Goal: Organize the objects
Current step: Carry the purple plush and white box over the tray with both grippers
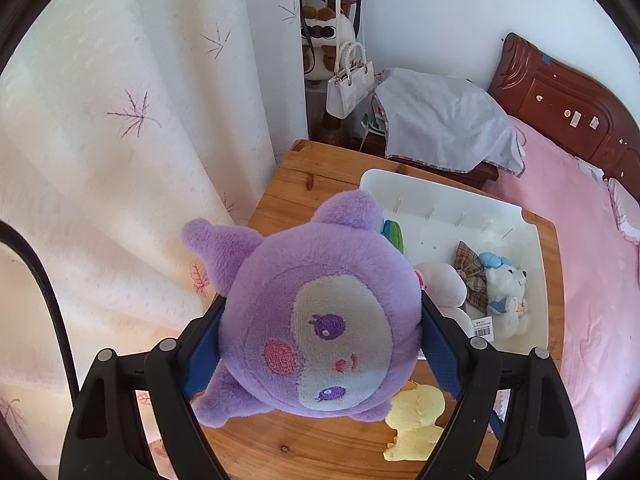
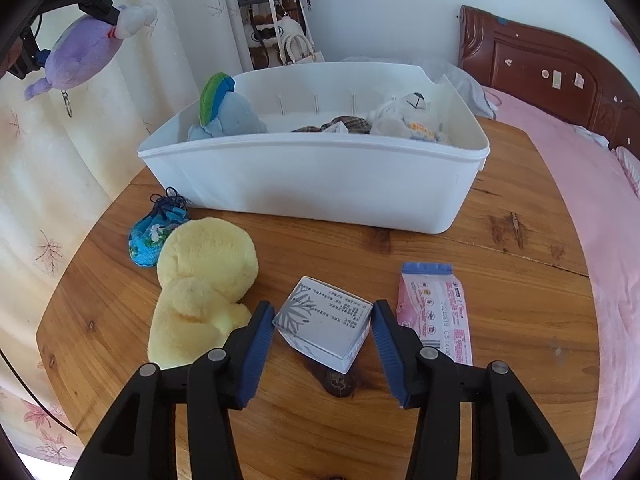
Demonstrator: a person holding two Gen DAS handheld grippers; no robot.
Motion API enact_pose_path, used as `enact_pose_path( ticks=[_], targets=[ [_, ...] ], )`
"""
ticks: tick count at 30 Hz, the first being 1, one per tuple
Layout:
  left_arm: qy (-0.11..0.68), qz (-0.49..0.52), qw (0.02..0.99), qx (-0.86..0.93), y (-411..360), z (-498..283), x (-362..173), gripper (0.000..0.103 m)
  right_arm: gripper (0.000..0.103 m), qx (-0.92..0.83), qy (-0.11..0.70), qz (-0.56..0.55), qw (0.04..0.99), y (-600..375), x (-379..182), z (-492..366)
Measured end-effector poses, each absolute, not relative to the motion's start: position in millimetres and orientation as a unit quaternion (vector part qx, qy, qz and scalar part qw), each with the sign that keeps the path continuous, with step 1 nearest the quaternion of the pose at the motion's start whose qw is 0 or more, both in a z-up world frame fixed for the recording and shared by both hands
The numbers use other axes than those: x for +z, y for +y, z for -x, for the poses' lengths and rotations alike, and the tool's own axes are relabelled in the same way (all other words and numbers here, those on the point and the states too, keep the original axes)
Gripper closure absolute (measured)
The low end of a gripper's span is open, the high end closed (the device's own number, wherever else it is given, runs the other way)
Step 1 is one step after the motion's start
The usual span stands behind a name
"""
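Note:
My left gripper (image 1: 322, 298) is shut on a round purple plush toy (image 1: 320, 320) and holds it in the air over the wooden table's left part, beside the white bin (image 1: 440, 188). The right wrist view shows that same purple plush (image 2: 80, 52) hanging high at the upper left. My right gripper (image 2: 323, 306) is low over the table, its blue pads touching both sides of a small white box (image 2: 324, 320) that sits tilted between them. In the white bin (image 2: 320, 184) lie a blue-green plush (image 2: 224, 116), a white bear (image 2: 404, 112) and a plaid bow.
On the round wooden table (image 2: 500, 320) lie a yellow plush (image 2: 204, 280) left of the box, a blue drawstring pouch (image 2: 156, 236) and a pink packet (image 2: 436, 308) on the right. A curtain (image 1: 120, 120) hangs at the left; a pink bed (image 2: 600, 200) borders the right.

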State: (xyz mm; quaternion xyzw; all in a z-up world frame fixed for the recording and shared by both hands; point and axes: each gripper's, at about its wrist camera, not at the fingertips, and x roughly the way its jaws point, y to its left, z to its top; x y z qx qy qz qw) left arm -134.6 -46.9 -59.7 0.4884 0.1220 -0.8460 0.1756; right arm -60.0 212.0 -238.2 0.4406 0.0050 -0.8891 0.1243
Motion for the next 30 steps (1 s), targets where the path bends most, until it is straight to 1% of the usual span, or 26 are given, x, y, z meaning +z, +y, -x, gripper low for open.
enact_pose_path(
  ticks=[4, 15, 23, 30],
  targets=[
    [0.119, -0.485, 0.161, -0.852, -48, 140, -55, 0.015, 0.052, -0.894, 0.002, -0.432, 0.122, 211, -223, 63],
    [0.114, -0.468, 0.107, -0.87, -52, 171, -42, 0.015, 0.052, -0.914, 0.026, -0.389, 0.108, 192, -177, 77],
    [0.111, -0.47, 0.062, -0.874, -49, 202, -47, 0.015, 0.052, -0.93, 0.03, -0.345, 0.12, 164, -148, 94],
    [0.122, -0.486, 0.017, -0.865, -40, 230, -65, 0.015, 0.052, -0.938, 0.024, -0.325, 0.12, 143, -141, 112]
  ],
)
